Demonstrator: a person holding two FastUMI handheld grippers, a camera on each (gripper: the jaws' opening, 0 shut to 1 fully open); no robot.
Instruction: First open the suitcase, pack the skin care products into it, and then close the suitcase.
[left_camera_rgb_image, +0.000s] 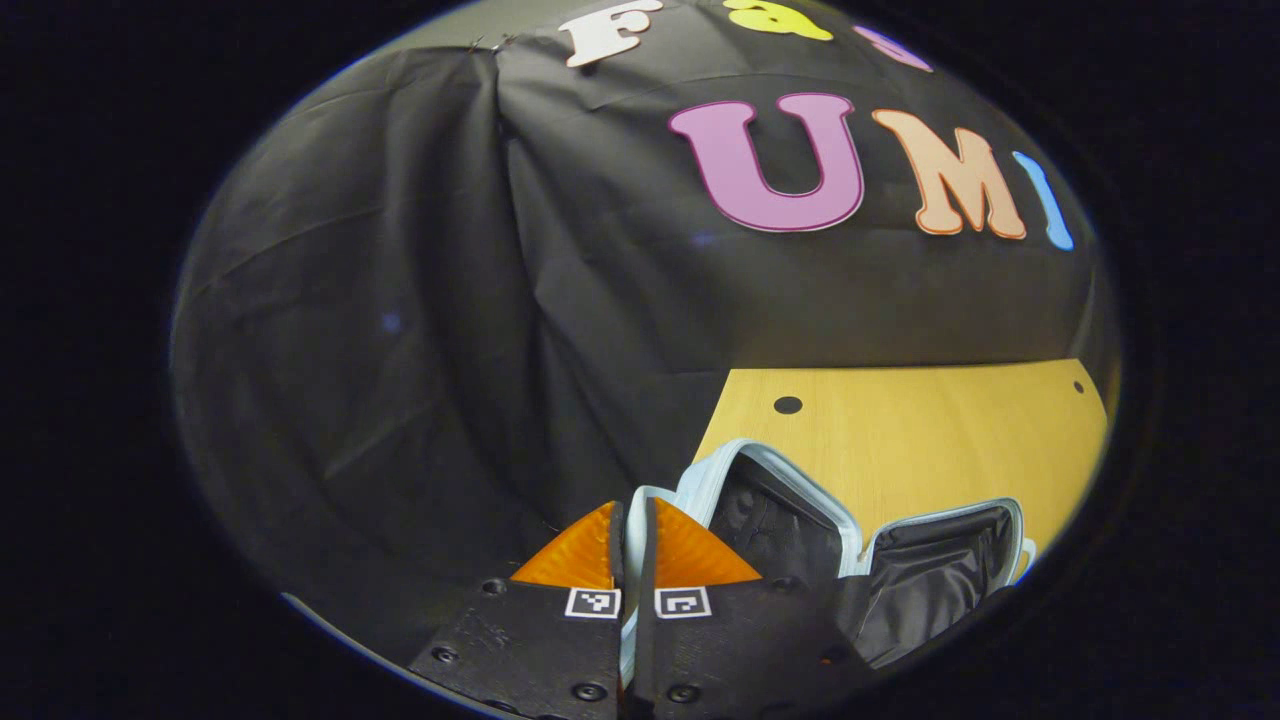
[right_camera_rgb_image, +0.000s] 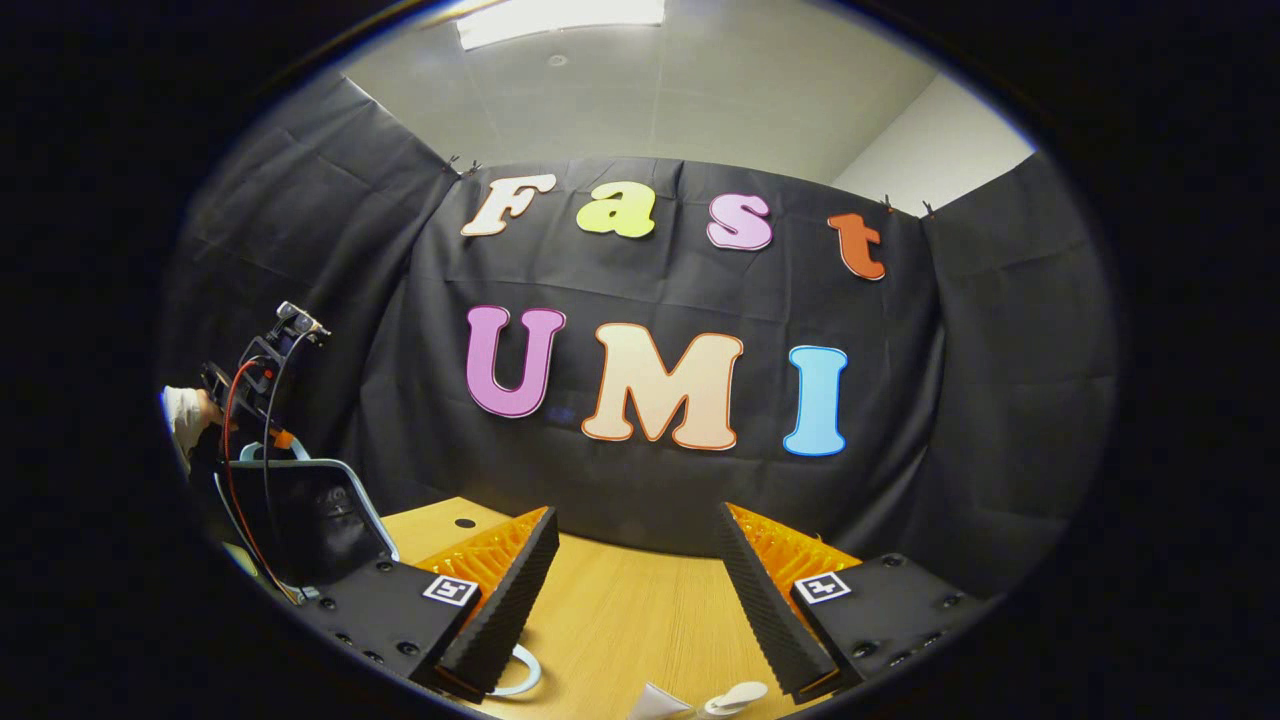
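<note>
— Fabric, pale blue at the trim: the suitcase (left_camera_rgb_image: 800, 520) lies open at the near left of the wooden table (left_camera_rgb_image: 930, 440), its lid up.

— Who has the lid?

— Left gripper (left_camera_rgb_image: 632, 545), fingers pinched together on the lid's rim. Right gripper (right_camera_rgb_image: 633, 590) hangs wide apart over bare table.

— How will it handle?

— Probably light and floppy; hold it by the stiffer piped edge.
</note>
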